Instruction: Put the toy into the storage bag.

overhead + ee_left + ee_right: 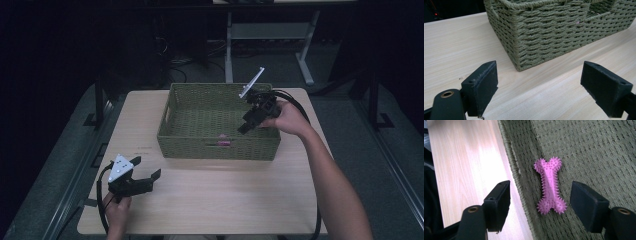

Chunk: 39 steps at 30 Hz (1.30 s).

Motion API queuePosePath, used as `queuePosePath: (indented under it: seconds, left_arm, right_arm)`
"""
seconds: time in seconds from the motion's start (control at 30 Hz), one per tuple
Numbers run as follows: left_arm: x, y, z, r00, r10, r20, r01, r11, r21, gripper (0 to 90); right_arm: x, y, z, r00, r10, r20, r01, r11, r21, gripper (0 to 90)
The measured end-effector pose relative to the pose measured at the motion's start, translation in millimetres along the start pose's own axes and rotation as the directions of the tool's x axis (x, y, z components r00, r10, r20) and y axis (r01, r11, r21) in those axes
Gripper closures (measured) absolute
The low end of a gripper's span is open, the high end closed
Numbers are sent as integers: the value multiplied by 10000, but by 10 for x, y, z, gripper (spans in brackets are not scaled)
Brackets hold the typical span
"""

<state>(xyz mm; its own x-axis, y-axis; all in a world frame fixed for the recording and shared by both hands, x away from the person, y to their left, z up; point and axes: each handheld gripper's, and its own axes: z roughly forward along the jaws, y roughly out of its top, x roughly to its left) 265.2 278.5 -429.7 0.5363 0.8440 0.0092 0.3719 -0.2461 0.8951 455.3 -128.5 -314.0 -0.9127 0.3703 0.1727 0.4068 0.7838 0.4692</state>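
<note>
Progress, judged from the layout: the placing step looks finished, since the pink bone toy (550, 185) already lies on the floor of the green basket (172, 117), close against the near wall and free of any grip. No other loose item shows on the table (215, 200), so what seems left is only to draw the right gripper out over the basket rim.

Item, left of the basket: left gripper (148, 169), black, carried low over the table in front of the basket's near left corner. Jaws spread wide, nothing between them; in the left gripper view the flat, matte pads (484, 87) frame bare wood and the basket corner. Grey three-cornered plate on top, black cable trailing.

Item, centre: basket, rectangular, tightly woven green cord with a braided rim and slot handles in the walls. Table beneath it of pale wood grain, smooth and matte.

Item, inside the basket: bone toy, bright pink, seemingly soft rubber, knobbed ends covered in short spikes, ridged shaft. In the high view it shows as a pink spot (223, 136) by the near wall.

Item, over the basket's right half: right gripper (242, 129), black, angled down toward the toy. Jaws parted, pads standing either side of the toy above it, not touching it.
</note>
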Motion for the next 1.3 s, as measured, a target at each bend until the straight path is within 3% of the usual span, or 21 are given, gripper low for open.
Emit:
queuePosePath:
  seconds: [0.53,0.93,1.3]
  left_arm:
    - [-7,1,10,10000,3,5,-3,10000,-1,139]
    - [-15,-1,13,10000,32,13,-32,10000,13,139]
    - [-17,-3,15,10000,28,18,-28,10000,29,138]
  right_arm:
    - [102,-165,-94,10000,40,90,-38,9998,-203,288]
    - [278,-355,-188,9998,-46,184,56,9985,-536,280]
    - [457,-539,-135,9995,-293,85,297,9979,-571,281]
